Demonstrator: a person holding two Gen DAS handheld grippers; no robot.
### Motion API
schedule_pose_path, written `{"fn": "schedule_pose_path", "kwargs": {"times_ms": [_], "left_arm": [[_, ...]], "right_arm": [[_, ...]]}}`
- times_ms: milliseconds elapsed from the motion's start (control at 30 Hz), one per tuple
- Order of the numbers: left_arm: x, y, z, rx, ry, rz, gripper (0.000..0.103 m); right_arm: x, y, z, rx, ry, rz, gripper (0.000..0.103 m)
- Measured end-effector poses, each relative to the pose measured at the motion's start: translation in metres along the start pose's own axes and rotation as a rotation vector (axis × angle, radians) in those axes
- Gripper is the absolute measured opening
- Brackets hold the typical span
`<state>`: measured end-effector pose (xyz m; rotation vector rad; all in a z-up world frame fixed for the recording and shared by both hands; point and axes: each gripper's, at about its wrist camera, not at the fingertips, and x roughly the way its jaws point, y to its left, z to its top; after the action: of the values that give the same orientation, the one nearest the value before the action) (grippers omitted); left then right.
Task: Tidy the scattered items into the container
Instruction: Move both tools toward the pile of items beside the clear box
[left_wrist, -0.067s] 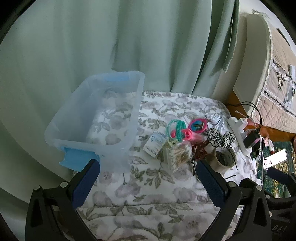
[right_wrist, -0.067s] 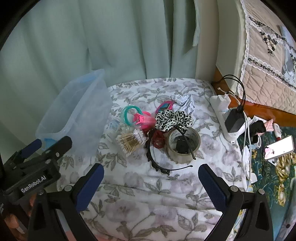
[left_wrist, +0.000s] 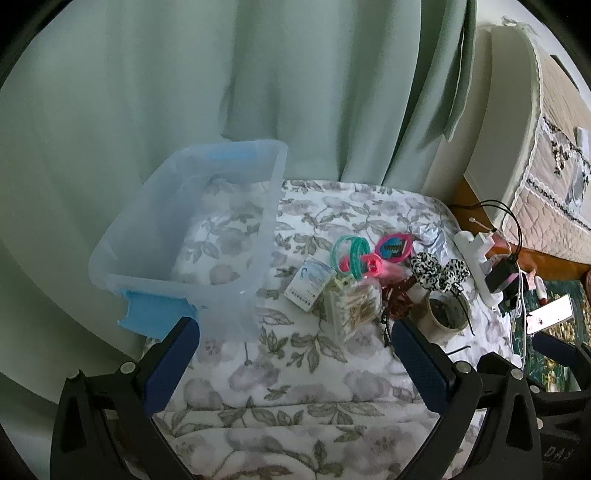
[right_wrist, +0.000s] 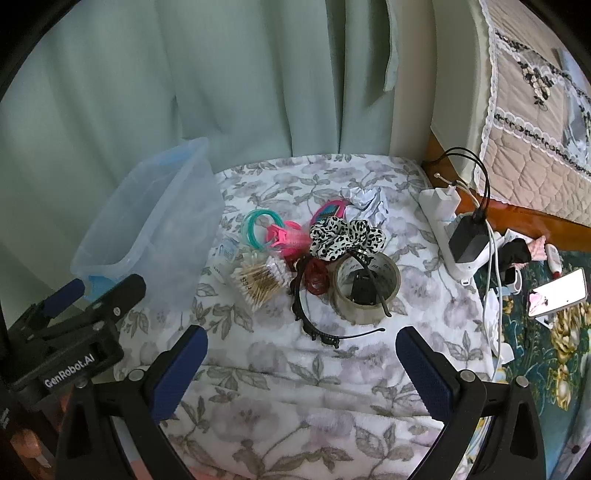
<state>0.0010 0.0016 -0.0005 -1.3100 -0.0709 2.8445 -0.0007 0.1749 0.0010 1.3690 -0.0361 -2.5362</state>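
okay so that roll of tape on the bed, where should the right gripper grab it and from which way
Grip the tape roll across its wall, one finger in the hole and one outside, coming from above. It lies flat with the core facing up. Probably take the near rim: a black clip sits inside and the leopard scrunchie crowds the far edge.

Green curtain (left_wrist: 258, 92) bkgd, quilted bed (right_wrist: 535, 129) rt

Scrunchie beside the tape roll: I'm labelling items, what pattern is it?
Black-and-white leopard spots on the scrunchie, clearest in the right wrist view.
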Motion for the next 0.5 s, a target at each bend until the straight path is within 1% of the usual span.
{"fn": "schedule_pose_path", "kwargs": {"times_ms": [67, 167, 300, 500], "left_arm": [[0.000, -0.002, -0.001, 0.004, 0.001, -0.003, 0.103], [0.000, -0.004, -0.003, 0.010, 0.002, -0.008, 0.103], [-0.003, -0.007, -0.005, 0.019, 0.000, -0.011, 0.103], [-0.004, -0.014, -0.002, 0.035, 0.010, 0.005, 0.103]], "right_arm": [[-0.001, 0.000, 0.004, 0.010, 0.014, 0.015, 0.103], [-0.004, 0.001, 0.007, 0.003, 0.009, 0.021, 0.103], [-0.003, 0.001, -0.009, 0.000, -0.004, 0.022, 0.103], [-0.004, -0.002, -0.013, 0.026, -0.006, 0.036, 0.103]]}}
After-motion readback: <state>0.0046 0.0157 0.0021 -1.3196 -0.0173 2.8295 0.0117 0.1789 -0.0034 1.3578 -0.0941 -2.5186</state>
